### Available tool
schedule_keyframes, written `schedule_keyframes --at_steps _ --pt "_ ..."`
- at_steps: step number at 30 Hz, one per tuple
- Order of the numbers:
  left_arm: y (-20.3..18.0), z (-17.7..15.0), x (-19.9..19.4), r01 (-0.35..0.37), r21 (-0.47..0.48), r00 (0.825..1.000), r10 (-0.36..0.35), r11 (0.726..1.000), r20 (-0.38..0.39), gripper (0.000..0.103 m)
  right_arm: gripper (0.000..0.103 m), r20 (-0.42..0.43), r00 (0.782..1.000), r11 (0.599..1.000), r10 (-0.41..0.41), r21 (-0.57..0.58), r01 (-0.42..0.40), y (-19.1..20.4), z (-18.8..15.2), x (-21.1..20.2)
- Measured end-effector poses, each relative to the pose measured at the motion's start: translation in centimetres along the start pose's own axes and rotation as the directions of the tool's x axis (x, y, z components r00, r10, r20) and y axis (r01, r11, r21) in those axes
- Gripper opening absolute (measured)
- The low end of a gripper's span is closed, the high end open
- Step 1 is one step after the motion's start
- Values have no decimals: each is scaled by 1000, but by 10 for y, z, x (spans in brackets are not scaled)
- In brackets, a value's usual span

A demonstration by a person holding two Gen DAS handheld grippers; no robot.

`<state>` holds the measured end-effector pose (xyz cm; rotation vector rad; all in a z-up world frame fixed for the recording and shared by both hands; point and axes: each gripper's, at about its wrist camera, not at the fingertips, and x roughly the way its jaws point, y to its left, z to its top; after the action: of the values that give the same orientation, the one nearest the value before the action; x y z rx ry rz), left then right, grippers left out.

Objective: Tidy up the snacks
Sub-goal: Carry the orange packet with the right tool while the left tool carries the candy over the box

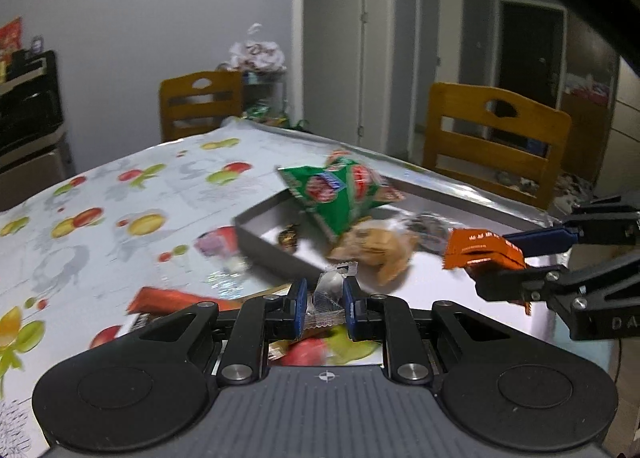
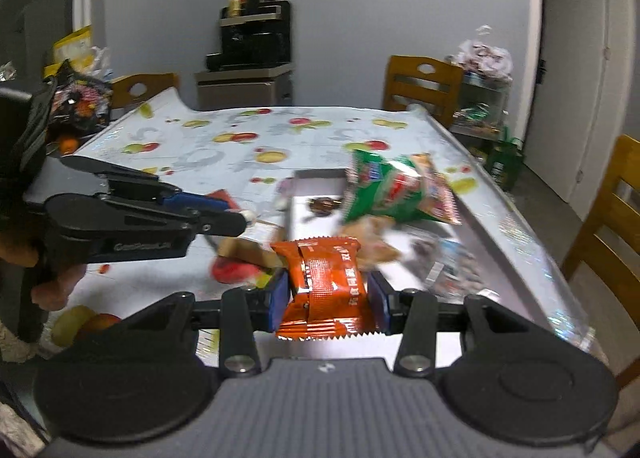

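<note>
Fruit-print table (image 1: 120,186): left hand-held gripper (image 1: 325,304) clamps clear wrapper (image 1: 328,294); right hand-held gripper (image 2: 328,298) clamps orange packet (image 2: 326,286)

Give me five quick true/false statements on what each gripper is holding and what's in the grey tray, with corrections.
1. The right gripper is shut on an orange foil snack packet. True.
2. The left gripper is open with nothing between its pads. False: it is shut on a small clear plastic wrapper.
3. The green crinkly snack bag leans in the shallow grey metal tray. True.
4. The green bag lies flat on the fruit-print tablecloth outside the tray. False: it is tilted up over the tray.
5. A small dark round wrapped sweet lies inside the tray. True.
</note>
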<state>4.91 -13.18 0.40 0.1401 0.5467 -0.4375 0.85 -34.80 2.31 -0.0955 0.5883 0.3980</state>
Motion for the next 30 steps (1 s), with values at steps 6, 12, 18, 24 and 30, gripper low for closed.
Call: schedule_keyframes --at_steps 6,12,18,24,30 --pt "-24 7 11 40 36 999 -40 999 -4 21 42 -6 999 998 -52 41 52 -27 -11 -8" --pt "-45 12 20 74 64 997 -73 995 -18 16 42 -12 996 993 -92 70 93 -48 -17 -10" --pt "-59 11 32 96 103 995 -92 990 -44 15 42 -49 993 985 -110 129 116 -67 -25 -1" --pt "-59 10 45 147 66 983 -138 987 -122 28 42 -52 991 979 -126 154 133 -81 -30 0" --pt "-81 3 59 226 86 960 -206 970 -192 41 42 -51 990 975 -129 173 136 -89 -33 0"
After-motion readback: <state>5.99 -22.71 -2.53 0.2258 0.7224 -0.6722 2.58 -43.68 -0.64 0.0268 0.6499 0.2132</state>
